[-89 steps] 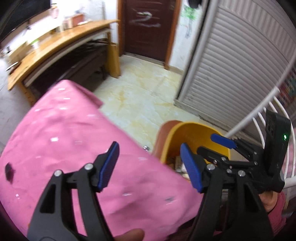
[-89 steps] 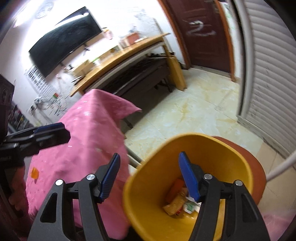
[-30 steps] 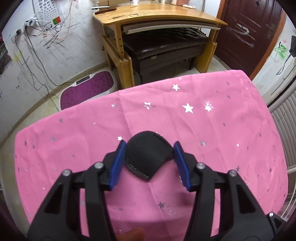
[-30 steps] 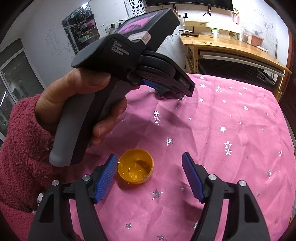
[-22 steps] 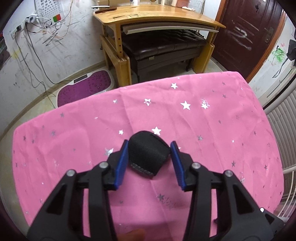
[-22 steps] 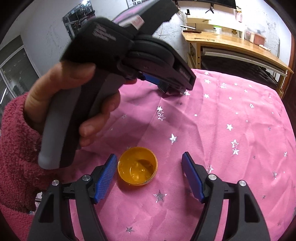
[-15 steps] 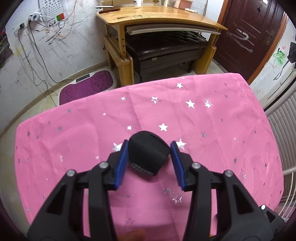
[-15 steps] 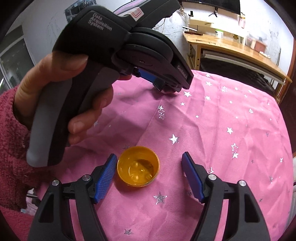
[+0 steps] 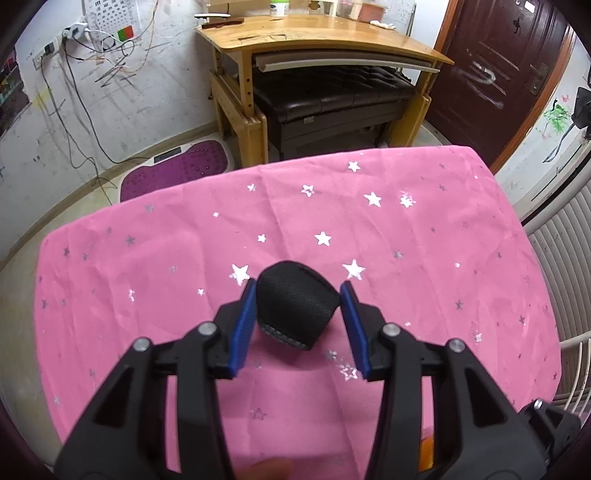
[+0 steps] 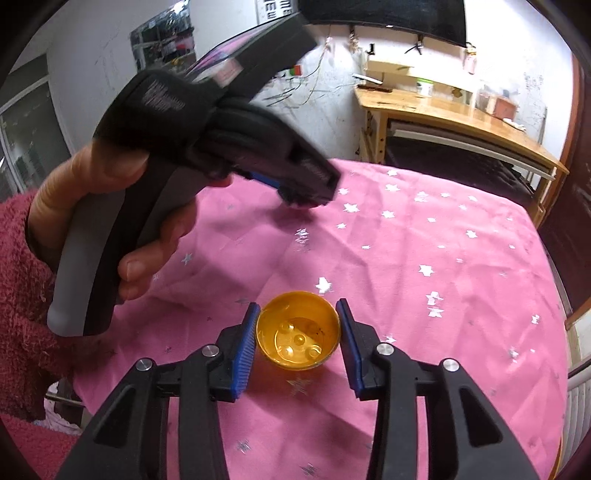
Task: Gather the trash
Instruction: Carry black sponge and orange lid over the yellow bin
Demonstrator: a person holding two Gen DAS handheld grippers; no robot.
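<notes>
A black, curved leather-like scrap (image 9: 295, 306) sits between the blue pads of my left gripper (image 9: 298, 291), which is shut on it just above the pink star-print tablecloth (image 9: 406, 258). In the right wrist view a small yellow cap (image 10: 298, 332) lies open side up on the cloth (image 10: 443, 277). My right gripper (image 10: 298, 314) is closing on it, and both pads touch its rim. The left gripper (image 10: 303, 195), held by a hand (image 10: 110, 184) in a red fuzzy sleeve, hovers beyond the cap at the upper left.
Beyond the table's far edge stand a wooden desk (image 9: 325, 33) and a black padded bench (image 9: 332, 99). A purple mat (image 9: 173, 170) lies on the floor at the left. A dark door (image 9: 498, 74) and a white slatted panel (image 9: 565, 240) are on the right.
The right jaws have closed from wide apart onto the yellow cap. The left jaws tightened on the black scrap and drifted slightly over the cloth. Three seconds ago both grippers were at a yellow bin.
</notes>
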